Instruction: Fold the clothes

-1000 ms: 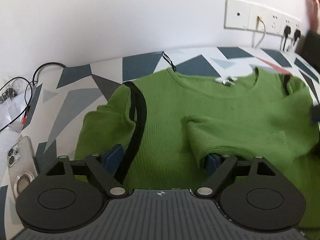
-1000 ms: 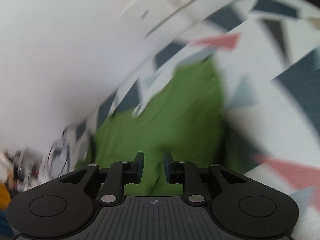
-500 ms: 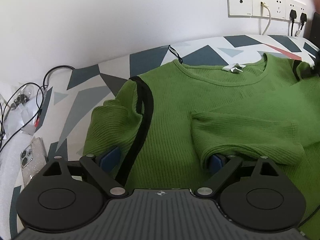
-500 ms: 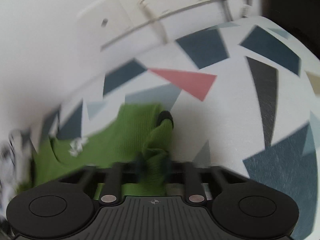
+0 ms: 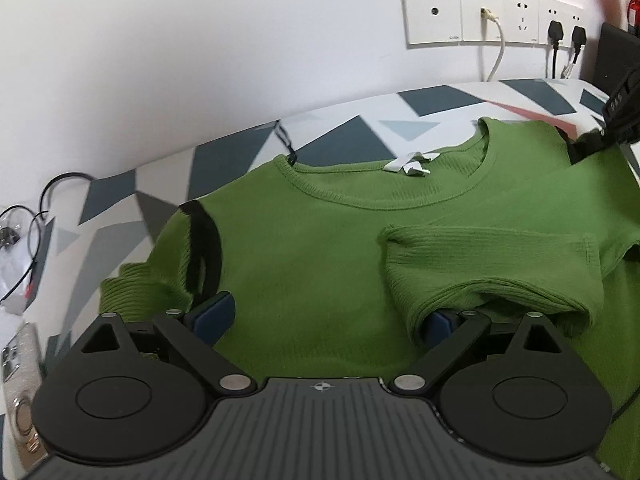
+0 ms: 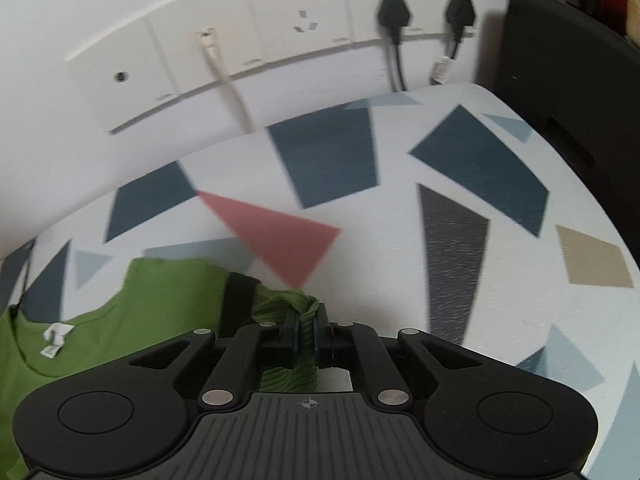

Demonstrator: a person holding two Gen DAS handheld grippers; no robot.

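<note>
Pinching the green ribbed knit sweater [image 5: 320,248] at its right shoulder, the right gripper [image 6: 306,330] is clamped on fabric; left gripper [image 5: 324,316] spread wide over the body, sweater flat on the geometric-patterned table [image 6: 460,240], collar pointing away

Black tongs [image 5: 324,316], blue pads [image 5: 212,312]

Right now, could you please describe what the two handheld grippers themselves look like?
Both look alike. The left gripper and right gripper have matte black bodies, a grey ribbed centre plate with a small crosshair mark, two round black discs, silver pivot pins and angular black linkages. The fingers carry dark blue pads.
</note>
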